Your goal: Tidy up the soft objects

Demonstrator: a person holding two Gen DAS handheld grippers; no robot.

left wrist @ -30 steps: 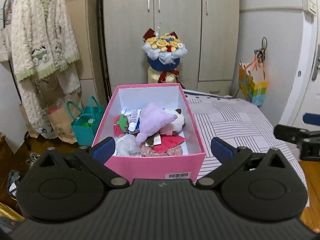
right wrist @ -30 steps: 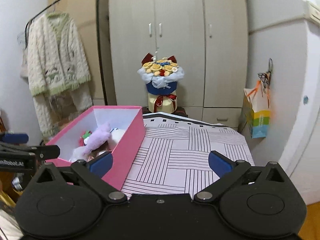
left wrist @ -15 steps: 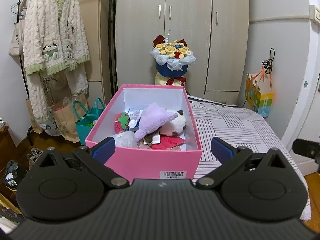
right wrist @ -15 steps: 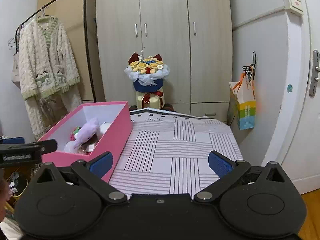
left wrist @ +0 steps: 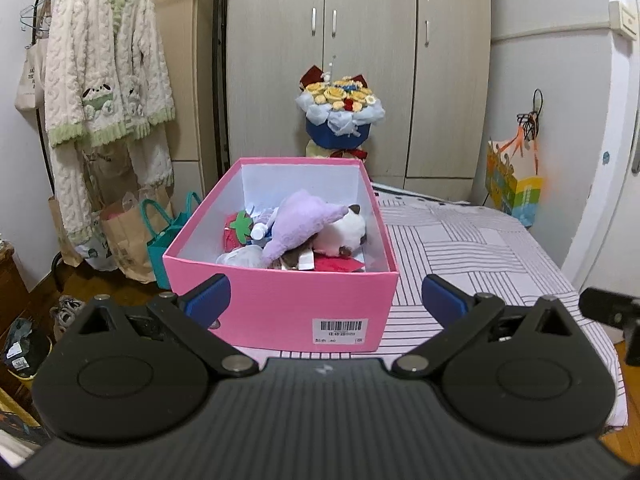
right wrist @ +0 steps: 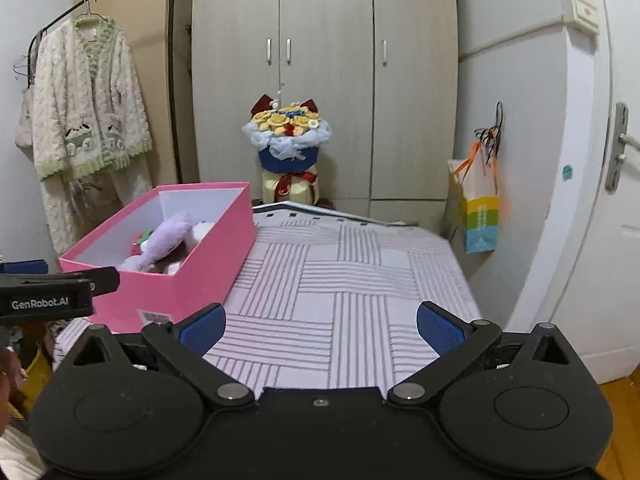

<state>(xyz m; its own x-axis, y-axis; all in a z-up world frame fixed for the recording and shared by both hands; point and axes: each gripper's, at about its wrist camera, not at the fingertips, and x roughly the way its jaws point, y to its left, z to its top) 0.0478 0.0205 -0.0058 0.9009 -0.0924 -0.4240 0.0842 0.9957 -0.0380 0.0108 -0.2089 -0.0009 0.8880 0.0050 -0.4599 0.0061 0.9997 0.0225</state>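
A pink box (left wrist: 280, 304) stands at the left edge of a striped bed (left wrist: 460, 248). It holds a purple plush (left wrist: 300, 220), a white and brown plush (left wrist: 344, 232), a red strawberry toy (left wrist: 236, 232) and other soft items. My left gripper (left wrist: 324, 300) is open and empty, just in front of the box's near wall. My right gripper (right wrist: 320, 328) is open and empty over the bare bedspread (right wrist: 352, 280), to the right of the box (right wrist: 168, 280).
A flower bouquet (left wrist: 340, 116) stands behind the box in front of a wardrobe (left wrist: 360, 60). Clothes (left wrist: 104, 92) hang on a rack at left above paper bags (left wrist: 132, 236). A colourful bag (right wrist: 478, 208) hangs at right near a white door (right wrist: 592, 200).
Both grippers have drawn back and risen a little, so the box and bed look farther away. Both stay open and empty.
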